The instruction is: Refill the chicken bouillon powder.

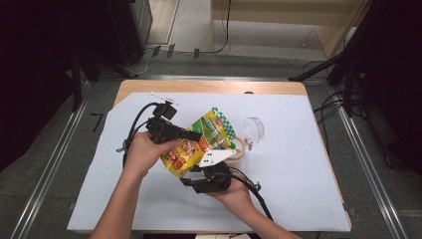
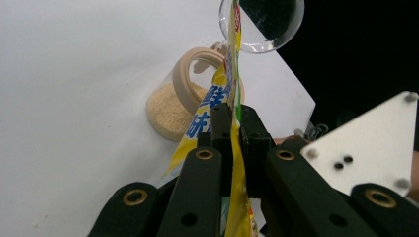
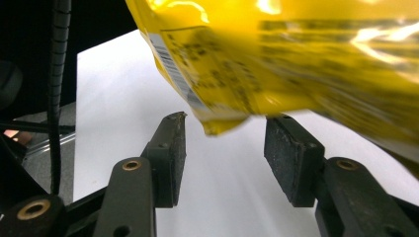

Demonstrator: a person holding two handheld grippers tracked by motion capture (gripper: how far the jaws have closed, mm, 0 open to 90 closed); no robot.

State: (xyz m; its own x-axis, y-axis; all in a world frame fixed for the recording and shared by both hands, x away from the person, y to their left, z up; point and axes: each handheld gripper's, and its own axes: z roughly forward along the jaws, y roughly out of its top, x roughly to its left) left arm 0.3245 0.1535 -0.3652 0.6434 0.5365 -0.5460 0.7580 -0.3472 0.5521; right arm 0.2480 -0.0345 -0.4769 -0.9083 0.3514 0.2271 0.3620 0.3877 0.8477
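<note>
A yellow seasoning pouch (image 1: 196,144) with a green checked top hangs tilted above the white sheet. My left gripper (image 1: 195,135) is shut on its side edge; in the left gripper view both jaws pinch the thin pouch (image 2: 232,89) edge-on at my left gripper (image 2: 232,136). My right gripper (image 1: 191,175) sits under the pouch's lower end, open. In the right gripper view the pouch (image 3: 276,54) has one bottom corner hanging between the spread jaws of my right gripper (image 3: 225,143) without touching them. A jar (image 1: 240,146) with a tan rim stands just behind the pouch; the jar (image 2: 173,111) holds pale granules.
A clear round lid (image 1: 254,128) lies on the sheet (image 1: 298,164) beside the jar; the same lid (image 2: 264,24) appears beyond the pouch. The white sheet covers a wooden table (image 1: 209,86). Dark stands and cables surround the table.
</note>
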